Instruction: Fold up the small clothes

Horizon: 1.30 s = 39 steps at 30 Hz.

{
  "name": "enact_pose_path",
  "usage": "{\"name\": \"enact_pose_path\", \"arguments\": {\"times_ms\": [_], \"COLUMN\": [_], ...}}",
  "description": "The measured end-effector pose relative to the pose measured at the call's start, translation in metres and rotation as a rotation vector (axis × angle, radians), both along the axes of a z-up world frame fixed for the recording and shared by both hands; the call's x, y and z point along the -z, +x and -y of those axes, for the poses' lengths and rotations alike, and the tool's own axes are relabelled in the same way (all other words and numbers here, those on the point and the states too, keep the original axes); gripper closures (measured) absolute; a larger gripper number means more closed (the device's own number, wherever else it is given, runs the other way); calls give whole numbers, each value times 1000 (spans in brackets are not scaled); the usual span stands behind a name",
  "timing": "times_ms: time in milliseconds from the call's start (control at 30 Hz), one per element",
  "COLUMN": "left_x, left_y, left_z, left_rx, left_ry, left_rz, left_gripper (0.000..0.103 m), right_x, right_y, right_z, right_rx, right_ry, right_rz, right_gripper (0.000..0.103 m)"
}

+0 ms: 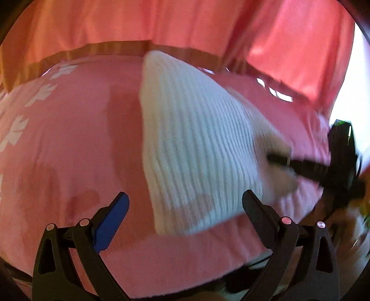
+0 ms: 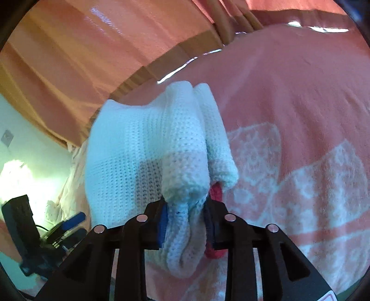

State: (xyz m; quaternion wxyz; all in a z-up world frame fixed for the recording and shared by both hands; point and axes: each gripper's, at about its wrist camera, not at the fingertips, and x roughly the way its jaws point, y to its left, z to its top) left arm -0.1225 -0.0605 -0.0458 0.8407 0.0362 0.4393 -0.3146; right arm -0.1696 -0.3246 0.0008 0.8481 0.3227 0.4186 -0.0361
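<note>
A small white knitted garment [image 1: 194, 148] lies on a pink blanket [image 1: 69, 143], one edge lifted at the right. My left gripper [image 1: 185, 201] is open and empty, hovering just before the garment's near edge. My right gripper [image 2: 186, 222] is shut on a bunched edge of the white knit [image 2: 143, 150], which has a bit of red trim [image 2: 215, 192]. In the left wrist view the right gripper [image 1: 277, 159] shows blurred at the garment's right side. The left gripper [image 2: 71, 222] shows at the lower left of the right wrist view.
The pink blanket with white patterns [image 2: 300, 180] covers the surface. Pink-orange curtains [image 1: 185, 20] hang behind, with a wooden edge [image 1: 104, 49] beyond the blanket. A bright wall or window [image 1: 346, 97] is at the right.
</note>
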Motion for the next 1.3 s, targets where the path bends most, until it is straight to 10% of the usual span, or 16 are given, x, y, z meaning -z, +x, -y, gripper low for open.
{"name": "enact_pose_path", "arguments": {"times_ms": [133, 233, 267, 300, 533, 633, 700, 767, 900, 1133, 1300], "left_x": [13, 21, 25, 28, 26, 32, 38, 36, 33, -27, -34], "left_y": [-11, -3, 2, 7, 14, 16, 20, 19, 16, 6, 34], "left_z": [9, 13, 12, 9, 1, 2, 3, 2, 0, -32, -19], "left_rx": [44, 52, 45, 28, -22, -31, -27, -26, -19, 2, -50], "left_ry": [74, 111, 117, 108, 82, 131, 127, 117, 103, -166, -224], "left_rz": [50, 48, 17, -11, -14, -14, -52, -59, -63, 52, 26], "left_gripper": [8, 29, 29, 29, 23, 23, 23, 23, 23, 12, 12], "right_x": [8, 15, 20, 21, -92, -39, 10, 4, -31, -52, -20], "right_y": [-1, 14, 18, 22, -3, 20, 31, 26, 15, -35, -30], "right_z": [-3, 0, -3, -6, -83, -57, -22, -11, -28, -48, -51], "right_rx": [15, 16, 23, 22, -118, -37, 36, 61, 26, 1, -55], "right_ry": [78, 134, 138, 133, -352, -363, -183, -101, -260, -346, -250], "right_rz": [4, 22, 25, 35, 408, 141, -57, -18, 40, 122, 33], "right_gripper": [60, 48, 50, 79, 84, 84, 83, 83, 71, 62, 103]}}
